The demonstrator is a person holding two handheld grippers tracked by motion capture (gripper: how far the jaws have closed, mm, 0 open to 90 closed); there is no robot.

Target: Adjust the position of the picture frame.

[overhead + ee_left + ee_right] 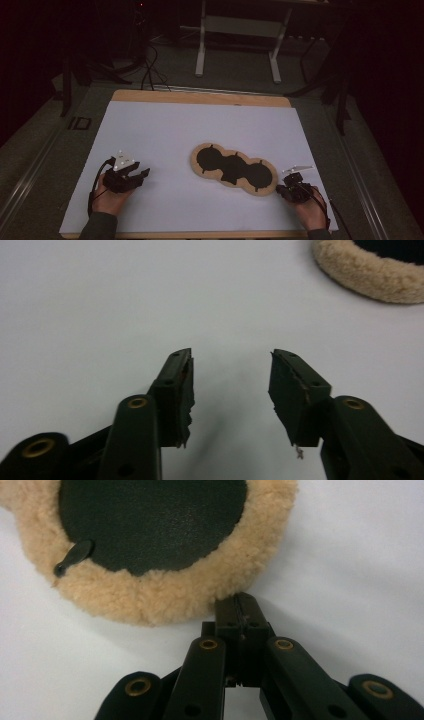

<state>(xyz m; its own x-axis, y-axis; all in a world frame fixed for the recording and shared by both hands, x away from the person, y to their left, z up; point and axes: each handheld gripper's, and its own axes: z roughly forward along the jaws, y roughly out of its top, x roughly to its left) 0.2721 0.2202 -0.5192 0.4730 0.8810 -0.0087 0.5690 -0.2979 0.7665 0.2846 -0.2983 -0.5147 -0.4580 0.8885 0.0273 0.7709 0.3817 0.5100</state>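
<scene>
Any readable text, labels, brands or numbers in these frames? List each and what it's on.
None: no readable text in any view.
Fleece-rimmed black pad: no print or label visible.
Left gripper and right gripper: plain black jaws, no markings.
White table sheet: blank.

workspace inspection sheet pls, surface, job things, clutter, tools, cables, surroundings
surface: white sheet on a wooden table, bare apart from one item
job's things: fleece-edged pad with three dark round panels, lying flat right of centre
clutter: nothing seen
grippers: left tool jaws apart, nothing between them, away from the pad; right tool jaws shut, tips at the pad's fleece rim, contact unclear
cables: one trails from each tool; more on the floor behind the table
surroundings: dim room, white frame legs beyond the table
</scene>
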